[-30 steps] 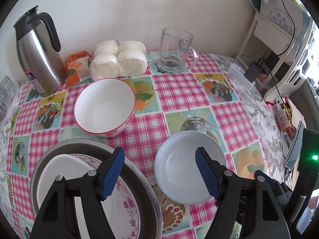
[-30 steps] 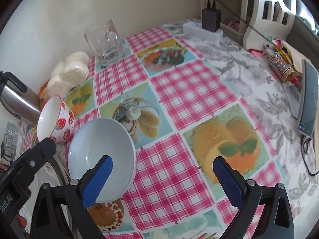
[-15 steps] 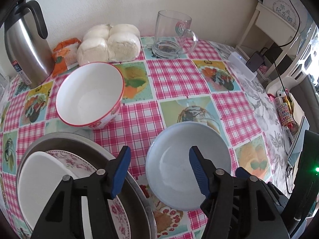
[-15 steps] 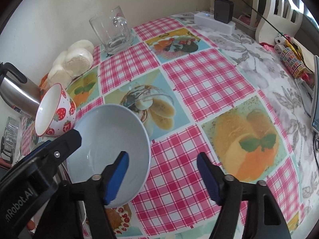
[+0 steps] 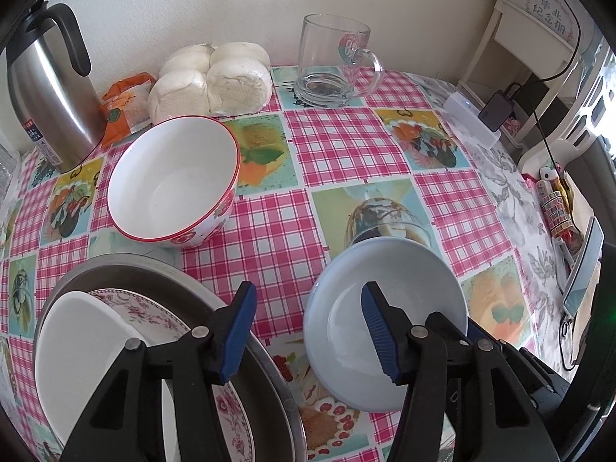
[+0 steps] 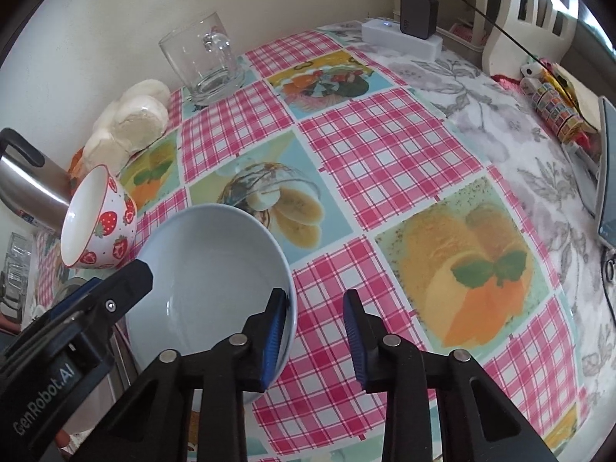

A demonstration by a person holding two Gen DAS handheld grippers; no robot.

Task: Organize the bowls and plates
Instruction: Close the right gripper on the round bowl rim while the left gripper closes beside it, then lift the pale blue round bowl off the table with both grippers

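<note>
Pale blue shallow ceramic bowl (image 5: 389, 308), resting on the worktop (image 5: 338, 146) covered by a pink-checked, fruit-printed oilcloth, between the two claws. Left claw (image 5: 308, 331): blue-padded fingers apart, the right finger (image 5: 379, 335) lying over the bowl's hollow, the left finger (image 5: 236, 331) outside its rim above the round grey metal tray (image 5: 277, 392); nothing clamped. In the tray, below and left of this claw, a floral-rimmed pink-and-white plate (image 5: 231, 412) carrying a plain white dish (image 5: 81, 350). Ahead and to the left of the left claw, a white strawberry-patterned bowl with a red rim (image 5: 173, 181), upright on the worktop and apart from the blue bowl. Right claw (image 6: 313, 337): fingers apart, the left finger (image 6: 273, 337) at the near right rim of the pale blue bowl (image 6: 215, 269), the right finger outside it over the checked cloth; whether the left finger touches the rim cannot be told. Far ahead of both claws, near the wall: clear glass mug with handle (image 5: 331, 65), bag of white steamed buns (image 5: 211, 79), orange snack packet (image 5: 125, 106) and stainless-steel thermal jug with black handle (image 5: 50, 88). To the right of the right claw, a smartphone (image 6: 606, 169) at the worktop edge
</note>
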